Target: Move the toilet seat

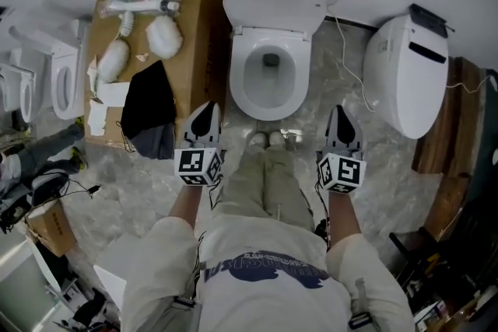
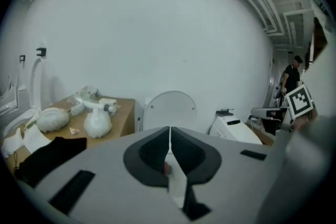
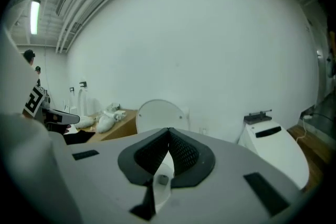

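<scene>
A white toilet (image 1: 268, 74) stands against the back wall with its lid (image 1: 274, 5) raised and the seat ring (image 1: 238, 78) down around the open bowl. The upright lid shows ahead in the left gripper view (image 2: 170, 109) and in the right gripper view (image 3: 160, 114). My left gripper (image 1: 205, 114) hangs in front of the bowl's left side, shut and empty. My right gripper (image 1: 340, 117) hangs to the right of the bowl, also shut with nothing in it. Neither touches the toilet.
A brown cabinet (image 1: 194, 19) left of the toilet carries white fittings (image 1: 144, 6) and a black cloth (image 1: 148, 101). A second white toilet unit (image 1: 405, 74) lies at the right, with wooden boards (image 1: 447, 128) beyond. More white fixtures (image 1: 54, 78) and cables sit far left.
</scene>
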Motion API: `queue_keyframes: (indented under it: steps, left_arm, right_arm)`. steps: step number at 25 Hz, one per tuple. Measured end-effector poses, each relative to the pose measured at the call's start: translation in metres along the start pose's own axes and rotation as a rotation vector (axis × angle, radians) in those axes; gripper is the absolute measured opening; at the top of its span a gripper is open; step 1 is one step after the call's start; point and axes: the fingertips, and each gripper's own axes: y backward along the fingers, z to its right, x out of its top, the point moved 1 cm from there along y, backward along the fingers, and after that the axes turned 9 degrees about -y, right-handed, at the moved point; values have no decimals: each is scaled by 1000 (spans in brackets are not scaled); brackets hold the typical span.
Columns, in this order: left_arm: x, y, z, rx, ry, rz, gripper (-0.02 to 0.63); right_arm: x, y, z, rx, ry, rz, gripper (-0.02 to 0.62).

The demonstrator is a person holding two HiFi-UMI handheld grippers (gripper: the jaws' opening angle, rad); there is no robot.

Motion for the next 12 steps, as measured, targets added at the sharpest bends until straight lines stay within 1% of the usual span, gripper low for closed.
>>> queue_keyframes:
  steps: [2,5,7,9,12]
  left_arm:
    - [-43,-30,-1,-12,16,-66,3]
    - [-113,-66,-2,-28,101,-162,3]
    - [-155,-85,-6,-24,157,-216,4]
    - [-191,-102,-9,-18,195,-256,9]
    - [-235,-118,-11,-22,221,-301,22]
  right_arm:
    - [-42,-26,16,-6,-29,-68,11]
    - [-110,-56,37,-16,-83,-179,12]
    - [-151,-74,49,-34,-114,-236,25]
    - [-185,-89,62,-55,-135,-274,40]
    - [-232,-104,73,-60,-157,-329,72]
